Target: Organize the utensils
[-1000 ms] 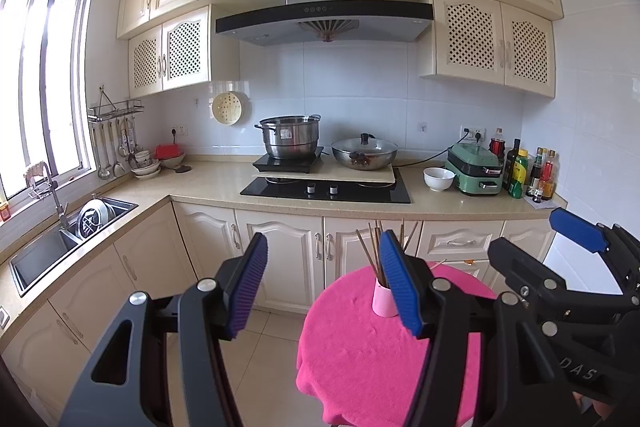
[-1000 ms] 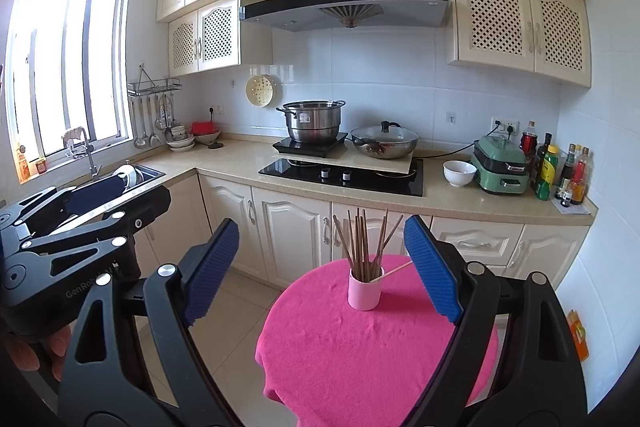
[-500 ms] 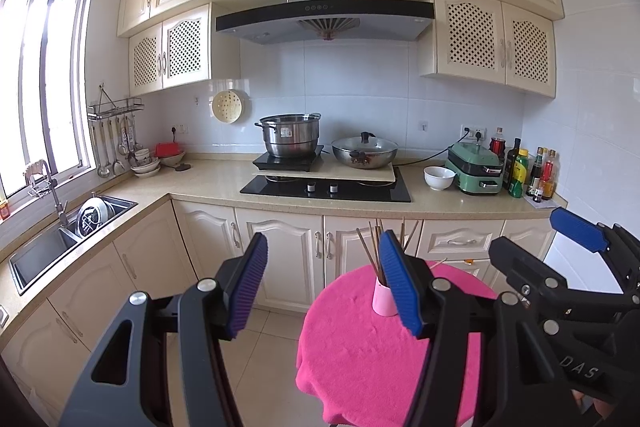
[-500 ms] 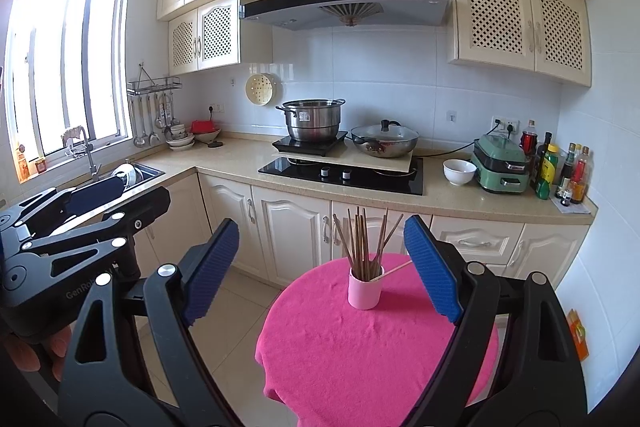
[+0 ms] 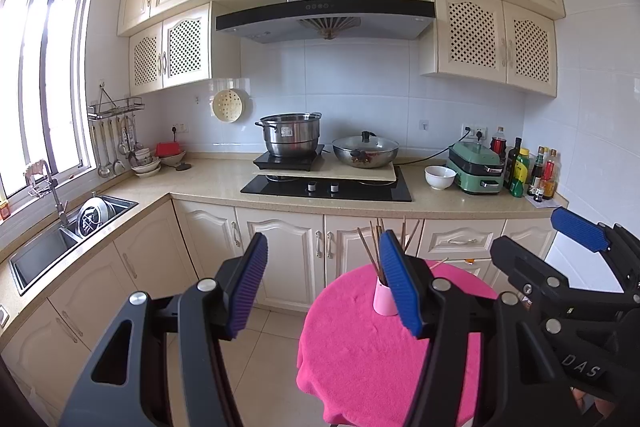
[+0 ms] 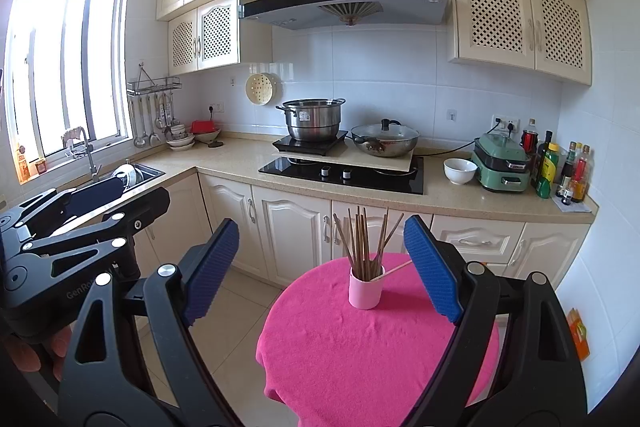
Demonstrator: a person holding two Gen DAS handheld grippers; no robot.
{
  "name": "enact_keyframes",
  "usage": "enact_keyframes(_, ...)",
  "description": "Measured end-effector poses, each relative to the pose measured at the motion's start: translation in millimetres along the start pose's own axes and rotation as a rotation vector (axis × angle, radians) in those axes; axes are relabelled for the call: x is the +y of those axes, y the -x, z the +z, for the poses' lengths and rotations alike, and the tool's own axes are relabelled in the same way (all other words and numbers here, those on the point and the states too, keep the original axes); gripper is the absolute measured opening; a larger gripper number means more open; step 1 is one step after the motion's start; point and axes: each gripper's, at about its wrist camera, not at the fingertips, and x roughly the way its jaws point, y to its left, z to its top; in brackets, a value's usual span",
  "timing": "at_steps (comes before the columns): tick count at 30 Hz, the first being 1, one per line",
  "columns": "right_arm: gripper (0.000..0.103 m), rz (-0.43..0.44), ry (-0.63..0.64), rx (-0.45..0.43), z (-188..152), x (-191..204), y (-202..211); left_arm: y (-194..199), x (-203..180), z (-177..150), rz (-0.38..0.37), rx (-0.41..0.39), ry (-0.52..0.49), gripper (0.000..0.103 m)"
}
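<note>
The chopsticks [image 6: 362, 247] stand bunched in a pink cup [image 6: 365, 289] on the pink tabletop [image 6: 372, 355], one paler stick leaning out over the rim. Judging by that, the sorting looks nearly finished. Both the left tongs [image 5: 323, 285] and the right tongs [image 6: 322, 269] gape wide, holding nothing. The hood [image 6: 344, 1] reads ROBAM.

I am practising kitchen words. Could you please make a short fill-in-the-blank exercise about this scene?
1. The chopsticks stand in a ____ cup.
2. The cup stands on a round table with a ____ cloth.
3. The white bowl sits beside a ____ cooker.

Missing words: pink; pink; green
</note>
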Motion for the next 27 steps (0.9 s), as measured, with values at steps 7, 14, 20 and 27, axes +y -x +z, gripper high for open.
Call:
enact_keyframes(7, 0.084, -0.001, 0.000, 0.001, 0.3, -0.1, -0.3, -1.3, -0.8, 0.7, -0.004, 0.001, -0.004, 0.058)
enact_keyframes(14, 0.084, -0.001, -0.003, 0.002, -0.6, 0.0, -1.4, -2.3, -2.0, 0.5, -0.006, 0.004, -0.007, 0.058)
enact_keyframes(20, 0.084, 0.002, -0.003, 0.004, -1.6, 0.1, -3.2, -3.2, -1.7, 0.0, -0.004, 0.006, -0.009, 0.058)
enact_keyframes(27, 0.084, 0.001, -0.006, 0.009, -1.6, -0.6, -6.7, -7.0, -3.4, -0.9, -0.006, 0.011, -0.013, 0.058)
